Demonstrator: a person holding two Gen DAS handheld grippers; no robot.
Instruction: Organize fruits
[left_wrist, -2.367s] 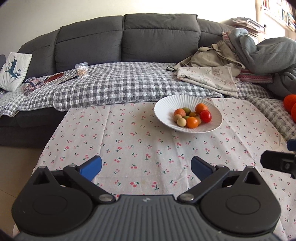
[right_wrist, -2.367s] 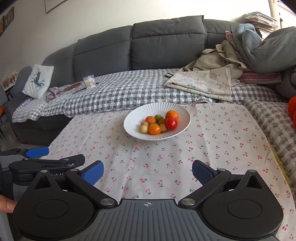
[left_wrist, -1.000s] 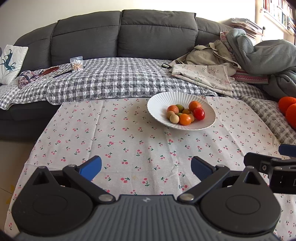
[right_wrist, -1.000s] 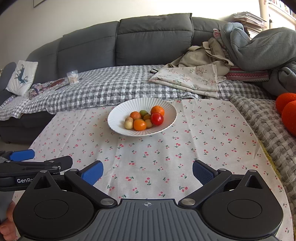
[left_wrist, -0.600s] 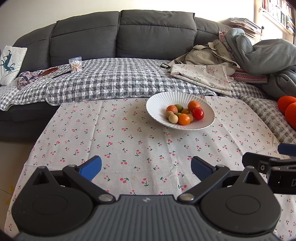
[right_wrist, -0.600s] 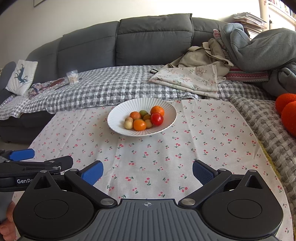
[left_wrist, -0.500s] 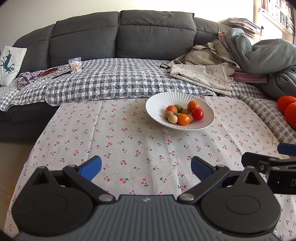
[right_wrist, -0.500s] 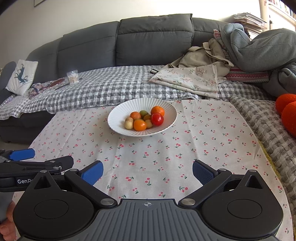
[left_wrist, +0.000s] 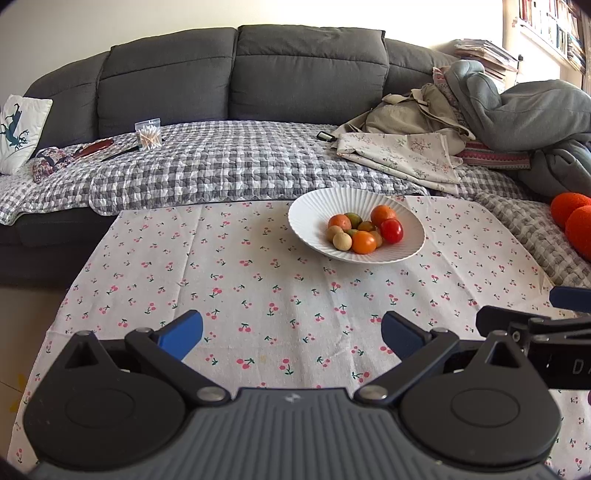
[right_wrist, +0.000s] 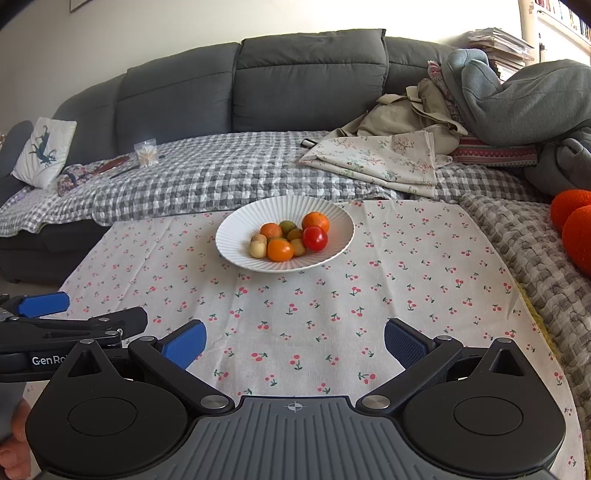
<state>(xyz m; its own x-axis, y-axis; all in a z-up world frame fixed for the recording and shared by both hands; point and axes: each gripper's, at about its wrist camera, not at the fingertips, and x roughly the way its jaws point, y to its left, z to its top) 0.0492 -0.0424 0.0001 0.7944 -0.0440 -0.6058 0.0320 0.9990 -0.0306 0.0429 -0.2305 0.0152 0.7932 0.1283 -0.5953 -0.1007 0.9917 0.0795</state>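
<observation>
Fruit heaped in one white bowl, both tools empty

Your left hand-held gripper (left_wrist: 291, 332) hangs low over the near part of the bench (left_wrist: 229, 280), its blue-tipped jaws spread wide with nothing between them. Your right hand-held gripper (right_wrist: 293, 341) is just as wide and just as empty, level with the other and just beside it; each one shows at the edge of the other's view.

The fruit sits well ahead of both, in a white ribbed bowl (left_wrist: 314, 206) standing on the cherry-print cloth (left_wrist: 258, 295) toward the far side of the bench, close to the sofa (left_wrist: 306, 70). Look at the pile: a glossy red tomato (right_wrist: 314, 238) on the right, a larger orange fruit (right_wrist: 316, 222) behind it, a second orange one (right_wrist: 271, 230) at the left, and a bright orange, smooth one (right_wrist: 280, 250) at the front. A pale beige round fruit (right_wrist: 258, 249) rests at the front left, touching the smooth orange one. A greenish fruit (right_wrist: 287, 225) sits at the back, with small yellow-brown pieces tucked in the middle; how many you cannot tell, since they overlap.

Off to your right, two fuzzy orange balls (right_wrist: 576, 221) lie on a grey woven blanket (right_wrist: 517, 236), well apart from the bowl
</observation>
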